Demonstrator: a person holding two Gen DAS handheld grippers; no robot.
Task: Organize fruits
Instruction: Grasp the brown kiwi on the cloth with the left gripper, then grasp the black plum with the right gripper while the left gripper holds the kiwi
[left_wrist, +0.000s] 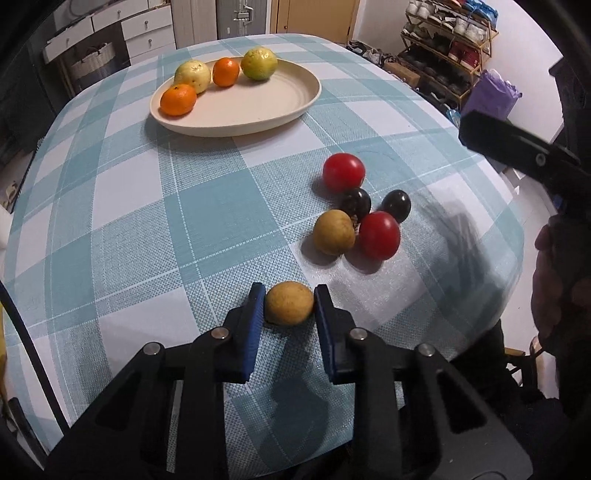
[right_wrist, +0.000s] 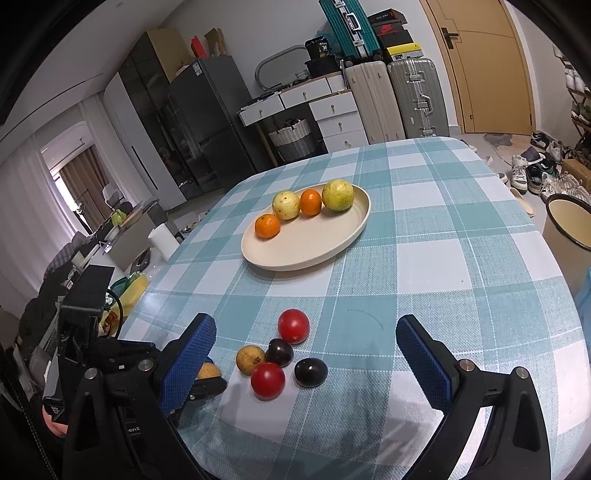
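My left gripper is shut on a small yellow-brown fruit that rests on the checked tablecloth, a blue pad against each side. To its upper right lies a cluster: two red tomatoes, two dark plums and another yellow-brown fruit. A cream oval plate at the far side holds two oranges and two yellow-green fruits. My right gripper stands open above the near side of the cluster, touching nothing. In the right wrist view the held fruit is half hidden behind the left finger.
The table drops off close to the cluster on the right. A cream bin stands on the floor at the right, with shoes and a shoe rack beyond. Drawers, suitcases and a fridge line the far wall.
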